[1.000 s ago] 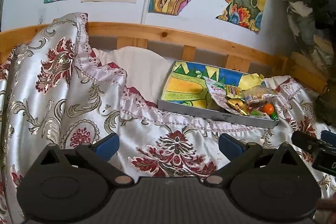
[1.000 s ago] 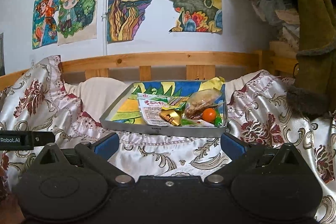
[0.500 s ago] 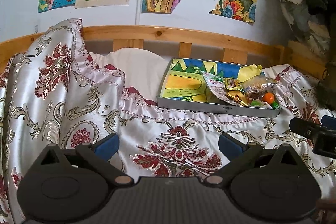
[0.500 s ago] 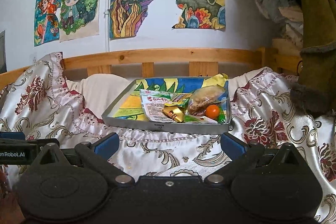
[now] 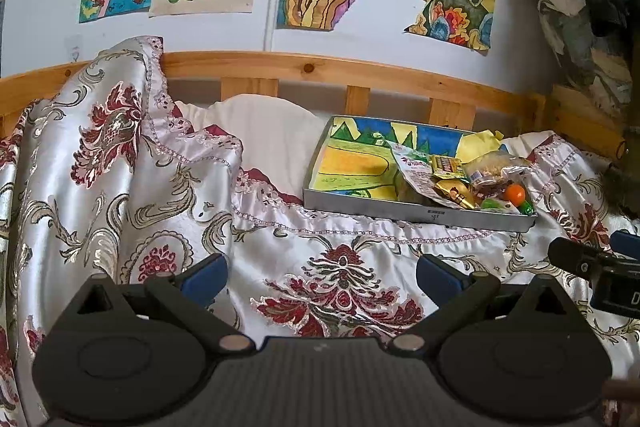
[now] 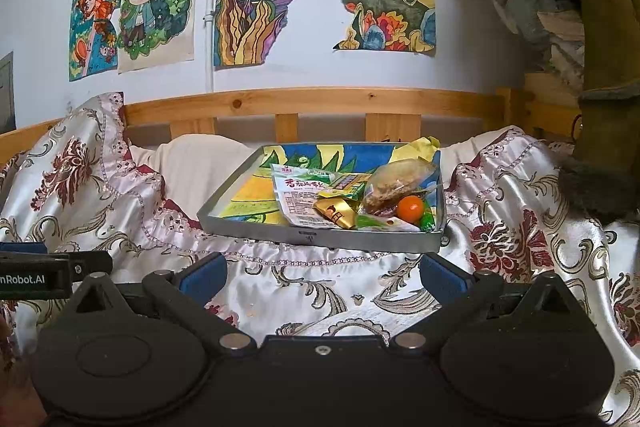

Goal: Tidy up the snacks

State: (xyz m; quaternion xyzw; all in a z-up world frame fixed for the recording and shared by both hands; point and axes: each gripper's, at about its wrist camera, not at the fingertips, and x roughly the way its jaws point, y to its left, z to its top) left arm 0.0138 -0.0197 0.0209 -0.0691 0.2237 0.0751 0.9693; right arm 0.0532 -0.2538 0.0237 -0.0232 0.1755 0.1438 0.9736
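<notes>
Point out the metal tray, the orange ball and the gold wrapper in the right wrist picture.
metal tray [image 6: 320,237], right wrist view, on its bare front wall.
orange ball [image 6: 411,207], right wrist view, on the middle of its round face.
gold wrapper [image 6: 336,213], right wrist view, on the middle of the foil.

Grey tray [image 6: 312,235], blue-yellow-green drawing inside; orange ball [image 6: 411,207]; gold wrapper [image 6: 336,213]; silver bedspread [image 5: 328,267], dark red floral pattern.

We cannot read the print on the white-and-red snack packet [image 6: 298,201] in the shallow grey metal tray [image 6: 320,237]; it is too small. The packets beneath the heap are mostly covered. At the lower left edge of the right wrist view, the black lettered gripper body [image 6: 36,277] is cut off.
</notes>
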